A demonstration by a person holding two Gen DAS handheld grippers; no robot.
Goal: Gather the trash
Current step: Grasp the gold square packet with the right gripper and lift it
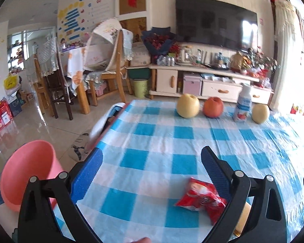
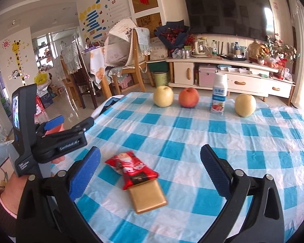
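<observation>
From the left wrist, the left gripper (image 1: 152,162) hangs low over the checked tablecloth (image 1: 162,137) with its jaws wide apart and empty — the crinkly red wrapper (image 1: 200,199) lies just beside its right finger, and a pink plastic bin (image 1: 30,172) stands on the floor past the table's left edge. From the right wrist, the right gripper (image 2: 151,162) is likewise spread and empty, the wrapper between its fingers and overlapping a flat gold packet (image 2: 150,197) — here a hand (image 2: 16,184) is seen gripping the left tool.

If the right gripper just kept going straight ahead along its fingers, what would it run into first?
Probably nothing close. The right gripper is open, with the red snack wrapper low and left between its fingers, likely passing beneath. Straight on lies bare checked tablecloth, then the red apple or milk bottle; depth is unclear.
</observation>
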